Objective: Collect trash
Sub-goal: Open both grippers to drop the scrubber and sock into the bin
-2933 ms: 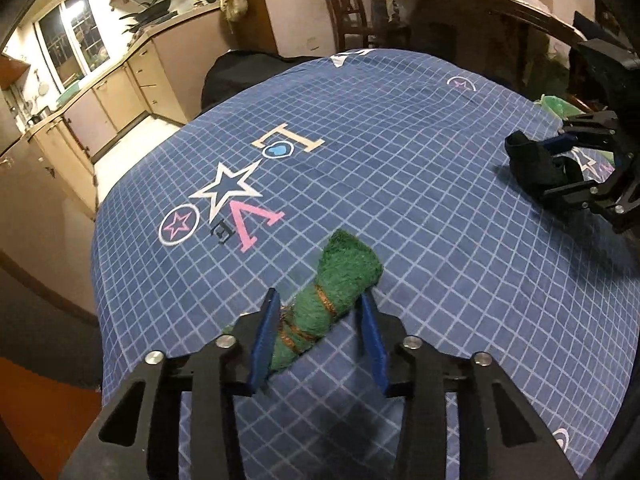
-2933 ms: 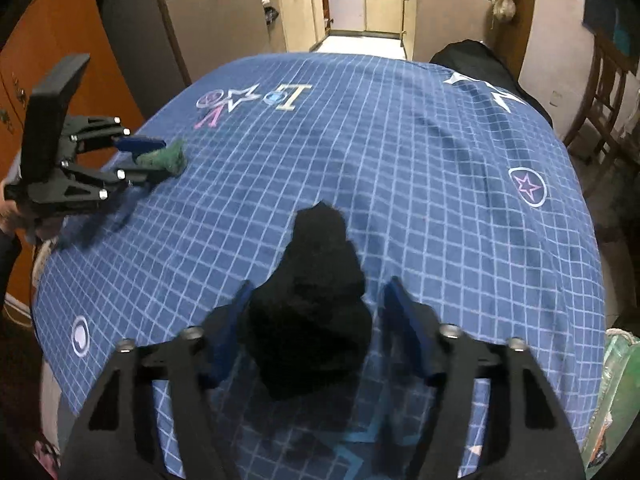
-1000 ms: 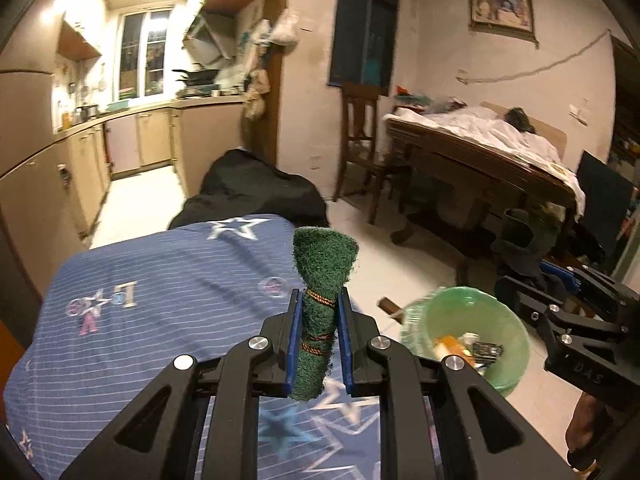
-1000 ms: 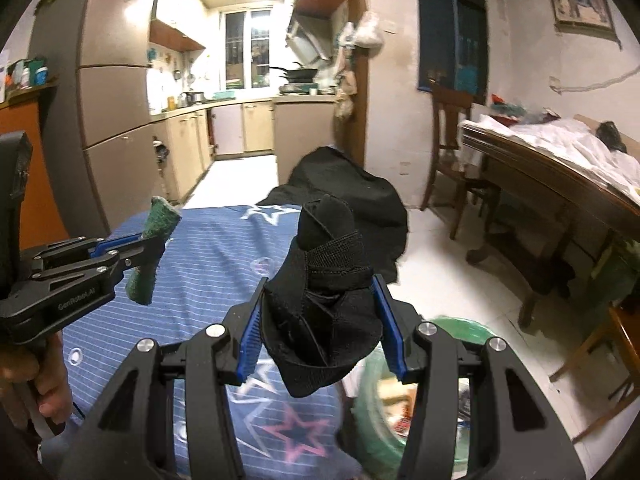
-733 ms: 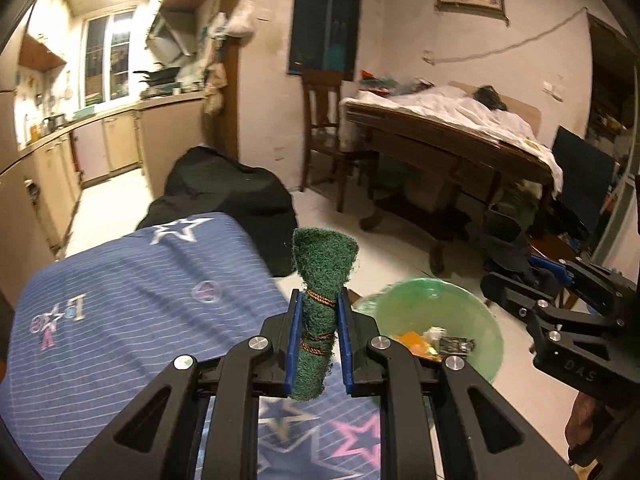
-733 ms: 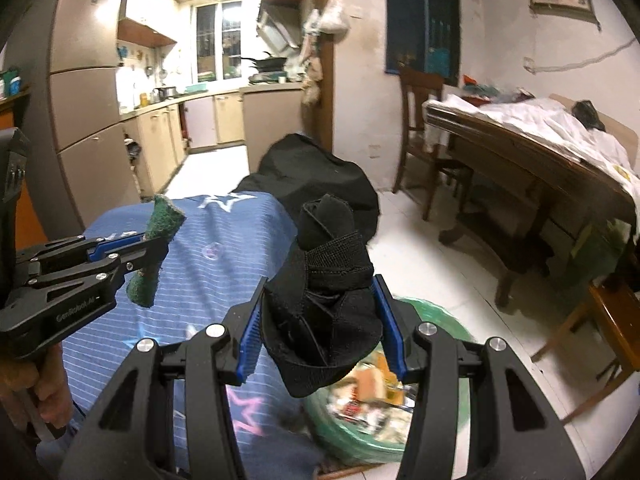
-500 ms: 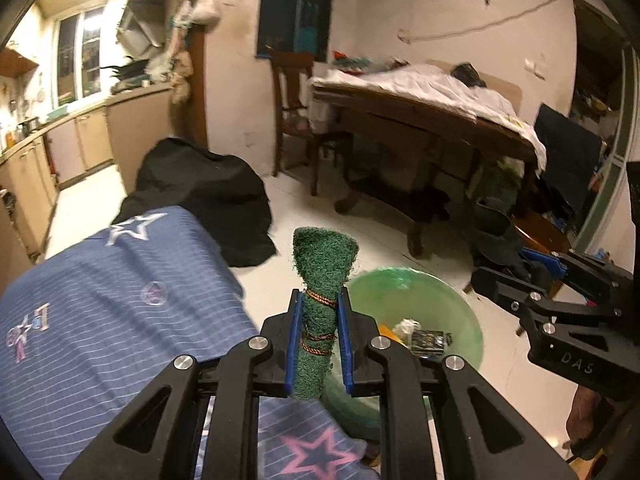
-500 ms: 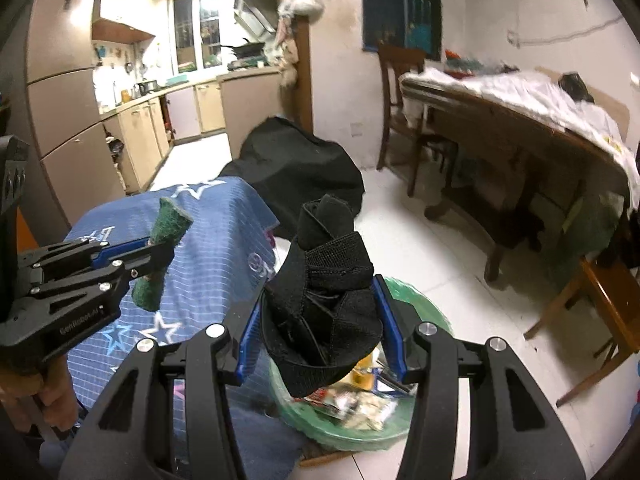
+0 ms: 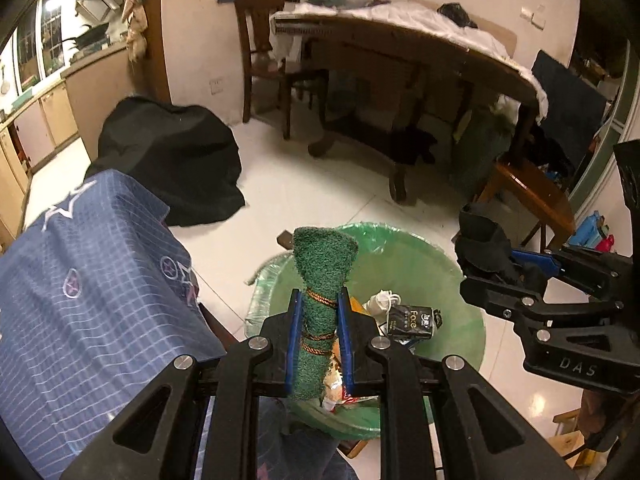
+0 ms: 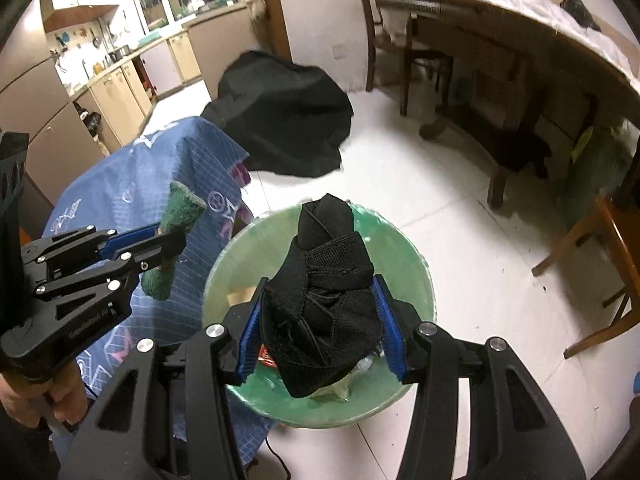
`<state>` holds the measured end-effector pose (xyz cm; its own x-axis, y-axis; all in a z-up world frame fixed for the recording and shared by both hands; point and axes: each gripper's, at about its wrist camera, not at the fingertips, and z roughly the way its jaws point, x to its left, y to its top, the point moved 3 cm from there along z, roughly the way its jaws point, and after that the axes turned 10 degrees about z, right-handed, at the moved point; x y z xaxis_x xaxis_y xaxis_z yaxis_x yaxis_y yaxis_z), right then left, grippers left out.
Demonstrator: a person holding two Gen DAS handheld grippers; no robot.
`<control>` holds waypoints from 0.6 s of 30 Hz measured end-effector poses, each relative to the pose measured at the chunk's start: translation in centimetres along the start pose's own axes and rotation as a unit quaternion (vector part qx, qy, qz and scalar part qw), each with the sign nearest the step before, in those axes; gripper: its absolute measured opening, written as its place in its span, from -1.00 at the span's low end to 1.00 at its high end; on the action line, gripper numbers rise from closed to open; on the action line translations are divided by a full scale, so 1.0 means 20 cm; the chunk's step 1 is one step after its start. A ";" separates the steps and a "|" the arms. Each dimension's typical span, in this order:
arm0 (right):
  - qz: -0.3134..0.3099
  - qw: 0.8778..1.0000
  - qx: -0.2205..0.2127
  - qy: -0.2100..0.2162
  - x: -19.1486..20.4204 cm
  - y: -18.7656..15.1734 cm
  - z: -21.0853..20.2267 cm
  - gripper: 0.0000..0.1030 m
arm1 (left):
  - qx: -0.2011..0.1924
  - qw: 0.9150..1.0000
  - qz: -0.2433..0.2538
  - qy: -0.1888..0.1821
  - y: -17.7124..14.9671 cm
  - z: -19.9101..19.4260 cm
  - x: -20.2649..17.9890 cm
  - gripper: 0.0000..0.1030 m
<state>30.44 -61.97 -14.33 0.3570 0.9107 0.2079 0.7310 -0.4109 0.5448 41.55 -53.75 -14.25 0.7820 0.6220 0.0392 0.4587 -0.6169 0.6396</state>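
Left hand-held gripper — blue pads pressed tight against a rolled green scouring pad bound with coppery wire; the roll stands upright between the pads, above the near rim of the trash bin.
Right hand-held gripper — jaws partly apart, clamped on a bunched black fabric bundle that fills the gap between them; the bundle hangs over the bin's opening.
Trash bin — round, lined with a green bag, on the white tiled floor just beside the desk; holds wrappers, a small black packet and other litter.
Desk — draped in a blue checked cloth with star prints.
Black cover — heaped on the floor beyond the desk.
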 end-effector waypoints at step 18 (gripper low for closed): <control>0.007 1.000 0.023 -0.004 -0.12 -0.01 0.09 -0.06 | 0.032 0.999 0.006 0.004 -0.02 0.28 -0.01 -0.65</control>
<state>30.42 -64.15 -16.47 0.3710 0.9049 0.2086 0.7518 -0.4245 0.5046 43.54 -56.37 -18.93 0.7842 0.6183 0.0530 0.4755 -0.6535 0.5889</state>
